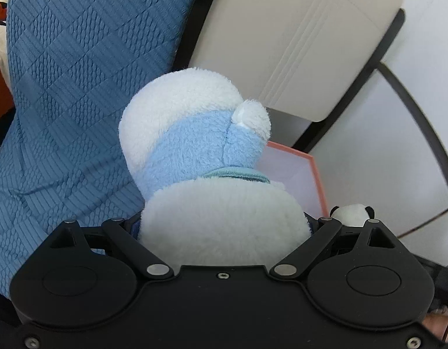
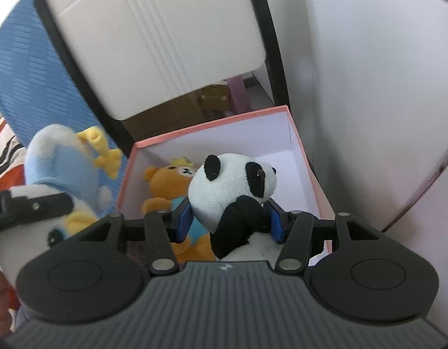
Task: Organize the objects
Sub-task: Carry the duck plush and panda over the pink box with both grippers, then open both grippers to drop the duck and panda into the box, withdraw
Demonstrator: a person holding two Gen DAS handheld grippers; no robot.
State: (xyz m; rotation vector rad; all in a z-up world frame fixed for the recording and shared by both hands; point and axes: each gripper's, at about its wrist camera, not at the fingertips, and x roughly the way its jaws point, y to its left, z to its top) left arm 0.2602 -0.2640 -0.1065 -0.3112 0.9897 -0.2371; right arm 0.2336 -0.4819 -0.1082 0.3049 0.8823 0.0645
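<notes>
My left gripper (image 1: 224, 226) is shut on a white and light-blue plush duck (image 1: 200, 145), its jaws spread wide around the soft body. In the right wrist view the duck (image 2: 63, 168) shows a yellow beak and feet and hangs left of the box. My right gripper (image 2: 231, 222) is shut on a black and white plush panda (image 2: 232, 180), blue pads (image 2: 184, 221) pressing both sides. The panda hangs over the open pink box (image 2: 299, 142) with white walls. A brown plush bear (image 2: 168, 180) with a yellow hat lies inside it. The panda's head (image 1: 352, 210) peeks in at the left view's right edge.
A blue textured fabric (image 1: 72, 87) rises left of the box. A beige chair back (image 2: 154, 37) with a black frame stands behind it. A white wall (image 2: 369, 87) runs along the right. Striped cloth (image 2: 2, 145) lies at the far left.
</notes>
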